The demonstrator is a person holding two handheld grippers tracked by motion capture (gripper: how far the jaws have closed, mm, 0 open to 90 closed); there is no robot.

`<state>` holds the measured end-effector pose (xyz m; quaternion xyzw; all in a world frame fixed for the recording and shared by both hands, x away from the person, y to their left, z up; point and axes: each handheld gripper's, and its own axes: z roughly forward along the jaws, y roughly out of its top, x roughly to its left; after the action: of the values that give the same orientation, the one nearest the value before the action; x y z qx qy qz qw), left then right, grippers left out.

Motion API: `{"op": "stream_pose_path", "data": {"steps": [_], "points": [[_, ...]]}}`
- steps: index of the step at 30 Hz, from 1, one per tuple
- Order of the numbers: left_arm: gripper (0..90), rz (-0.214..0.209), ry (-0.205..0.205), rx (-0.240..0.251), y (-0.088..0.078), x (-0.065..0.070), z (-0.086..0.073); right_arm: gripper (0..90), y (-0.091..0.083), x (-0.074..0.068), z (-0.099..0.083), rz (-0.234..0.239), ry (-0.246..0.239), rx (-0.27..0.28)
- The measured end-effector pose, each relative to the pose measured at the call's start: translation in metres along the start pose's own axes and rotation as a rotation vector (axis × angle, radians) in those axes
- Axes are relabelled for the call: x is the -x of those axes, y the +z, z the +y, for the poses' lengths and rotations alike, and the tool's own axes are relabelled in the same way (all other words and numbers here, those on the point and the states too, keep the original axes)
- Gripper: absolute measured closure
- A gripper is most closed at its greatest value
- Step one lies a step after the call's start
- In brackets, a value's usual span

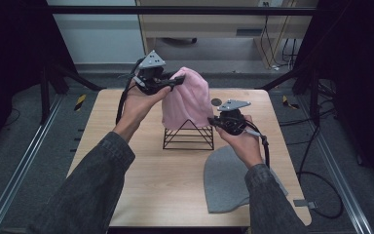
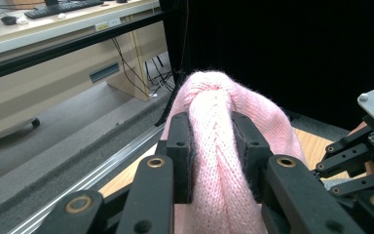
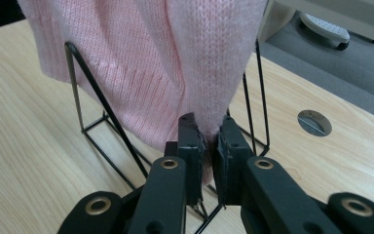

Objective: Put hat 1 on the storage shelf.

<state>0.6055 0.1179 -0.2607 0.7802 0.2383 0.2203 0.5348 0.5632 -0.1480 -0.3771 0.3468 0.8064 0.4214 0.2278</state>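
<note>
A pink knitted beanie (image 1: pixel 187 100) hangs over a black wire pyramid stand (image 1: pixel 189 135) at the middle of the table. My left gripper (image 1: pixel 176 81) is shut on the beanie's top; in the left gripper view its pads (image 2: pixel 181 161) squeeze a thick fold of pink knit (image 2: pixel 214 146). My right gripper (image 1: pixel 213 123) is shut on the beanie's lower edge at the right side of the stand; in the right gripper view the hem (image 3: pixel 195 63) is pinched between its pads (image 3: pixel 190 141), with the stand's wires (image 3: pixel 97 97) behind.
A grey beanie (image 1: pixel 226 180) lies flat on the wooden table (image 1: pixel 141 185) near its front right, under my right forearm. A round cable port (image 1: pixel 216 102) sits behind the stand. Dark frame posts and floor rails flank the table.
</note>
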Motion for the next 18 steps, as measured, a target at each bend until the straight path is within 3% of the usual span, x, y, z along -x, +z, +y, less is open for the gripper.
{"op": "stream_pose_path", "data": {"steps": [6,18], "points": [[72.1,-0.008,-0.007,-0.015,0.002,0.0,-0.008,83.0,0.004,-0.002,-0.006,-0.002,-0.005,-0.014],[71.4,-0.018,0.017,-0.045,0.004,0.013,-0.015,83.2,0.004,-0.002,-0.02,-0.006,-0.005,-0.034]]}}
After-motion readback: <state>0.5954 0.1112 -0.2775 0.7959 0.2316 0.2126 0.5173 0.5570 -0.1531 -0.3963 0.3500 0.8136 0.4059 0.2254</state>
